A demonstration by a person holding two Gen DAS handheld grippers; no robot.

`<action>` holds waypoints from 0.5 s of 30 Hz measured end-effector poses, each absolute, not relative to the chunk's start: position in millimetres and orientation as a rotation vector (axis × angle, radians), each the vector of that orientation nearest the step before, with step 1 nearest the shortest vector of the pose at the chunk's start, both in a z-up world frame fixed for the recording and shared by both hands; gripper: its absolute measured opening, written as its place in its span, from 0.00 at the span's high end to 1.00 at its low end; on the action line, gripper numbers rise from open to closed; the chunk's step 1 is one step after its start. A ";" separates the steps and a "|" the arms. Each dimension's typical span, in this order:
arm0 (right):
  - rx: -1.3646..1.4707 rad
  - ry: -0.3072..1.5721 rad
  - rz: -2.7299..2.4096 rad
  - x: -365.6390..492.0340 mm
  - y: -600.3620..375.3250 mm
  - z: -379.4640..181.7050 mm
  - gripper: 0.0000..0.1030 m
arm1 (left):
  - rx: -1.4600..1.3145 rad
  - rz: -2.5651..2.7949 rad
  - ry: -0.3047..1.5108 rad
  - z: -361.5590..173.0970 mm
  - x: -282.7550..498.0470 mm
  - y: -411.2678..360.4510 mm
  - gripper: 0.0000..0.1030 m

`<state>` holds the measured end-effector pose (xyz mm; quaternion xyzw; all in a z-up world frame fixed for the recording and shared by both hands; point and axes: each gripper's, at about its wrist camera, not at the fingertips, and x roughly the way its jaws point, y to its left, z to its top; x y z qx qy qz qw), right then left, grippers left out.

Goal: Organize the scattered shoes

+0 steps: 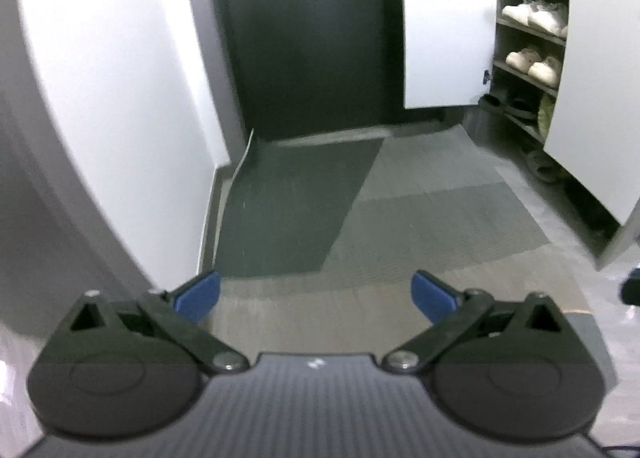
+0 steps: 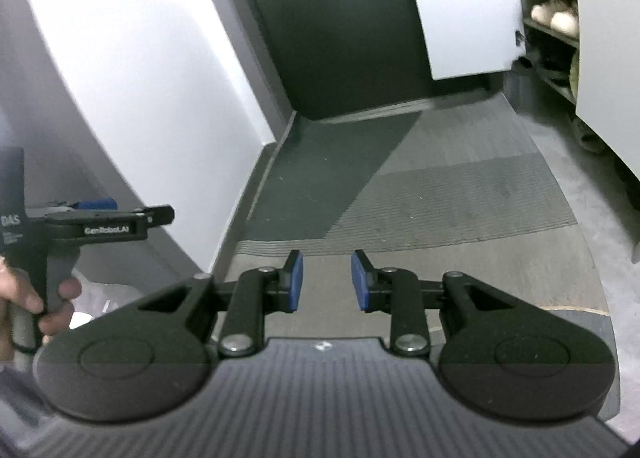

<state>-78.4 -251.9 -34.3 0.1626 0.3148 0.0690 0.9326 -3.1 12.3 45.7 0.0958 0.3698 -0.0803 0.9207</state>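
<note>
Left wrist view: left hand-held gripper point(image 1: 316, 296) spread wide, nothing between its pads, over grey floor point(image 1: 440, 218). Shoes point(image 1: 536, 14) sit on cabinet point(image 1: 532, 30) shelves, upper right of frame (pairs on several levels).

Right wrist view: right hand-held gripper point(image 2: 327, 281) slightly parted, holding nothing. Left hand point(image 2: 44, 298) grips its handle at left edge. Shoes blurred, upper right.
</note>
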 end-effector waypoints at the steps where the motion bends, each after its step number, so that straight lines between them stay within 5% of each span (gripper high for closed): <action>1: 0.348 0.630 0.150 -85.0 -249.9 -30.7 0.70 | 0.182 -0.154 0.766 48.0 -11.2 16.0 0.00; 10: 0.269 0.551 0.158 -127.8 -225.2 -18.8 0.68 | 0.078 -0.151 0.747 44.2 -85.9 44.0 0.00; 15: 0.194 0.499 0.096 -138.9 -217.7 -16.1 0.43 | 0.047 -0.135 0.750 35.2 -100.8 46.4 0.00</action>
